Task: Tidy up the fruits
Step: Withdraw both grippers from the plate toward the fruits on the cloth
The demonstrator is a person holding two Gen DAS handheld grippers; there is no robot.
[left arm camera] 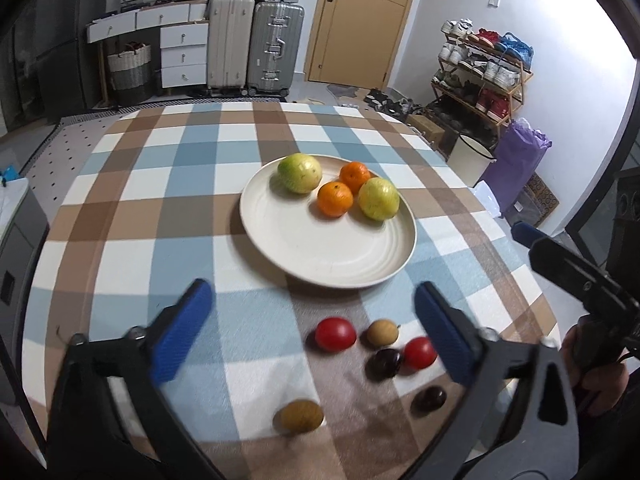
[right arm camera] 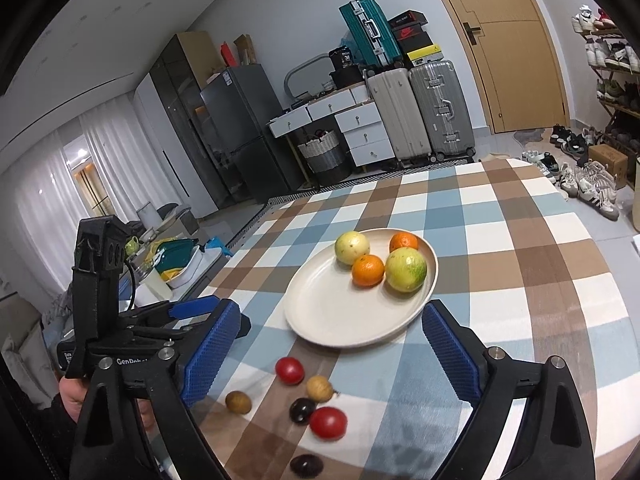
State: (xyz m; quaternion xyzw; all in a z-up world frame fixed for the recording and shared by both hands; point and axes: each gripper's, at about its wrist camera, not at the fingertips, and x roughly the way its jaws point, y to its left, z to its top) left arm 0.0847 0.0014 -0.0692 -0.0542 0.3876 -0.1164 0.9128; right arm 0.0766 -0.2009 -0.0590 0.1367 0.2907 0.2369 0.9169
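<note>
Both tongs are held wide open and empty above the near edge of the checked counter [left arm camera: 160,216]. Left tongs [left arm camera: 314,328]: blue pads spread well apart, nothing between them. Right tongs [right arm camera: 332,350]: same state, nothing gripped. The left tongs are seen beside the right ones at the left of the right wrist view. Ahead of both tongs a cream plate [left arm camera: 320,256] is loaded with four large fruits: two yellow-green round fruits [left arm camera: 300,172] [left arm camera: 378,199] and two oranges [left arm camera: 335,199] [left arm camera: 355,176], all grouped toward the plate's far half, the near half bare. Judged done: the large fruits are on the plate. Judged left: six small fruits loose on the cloth, between the plate and the tongs and partly under the left tongs' span. Counted there: two red tomato-like fruits [left arm camera: 335,334] [left arm camera: 419,353], two tan ones [left arm camera: 382,333] [left arm camera: 301,416], two dark ones [left arm camera: 385,363] [left arm camera: 429,398]. One dark fruit is lying just beside the right-hand red one; touching or not cannot be told. The remaining tan and dark fruits are set apart, nearest the camera. If the plate is the intended target, roughly the first half is complete; no small fruit has been collected yet. Whether sorting by kind is wanted cannot be told.
</note>
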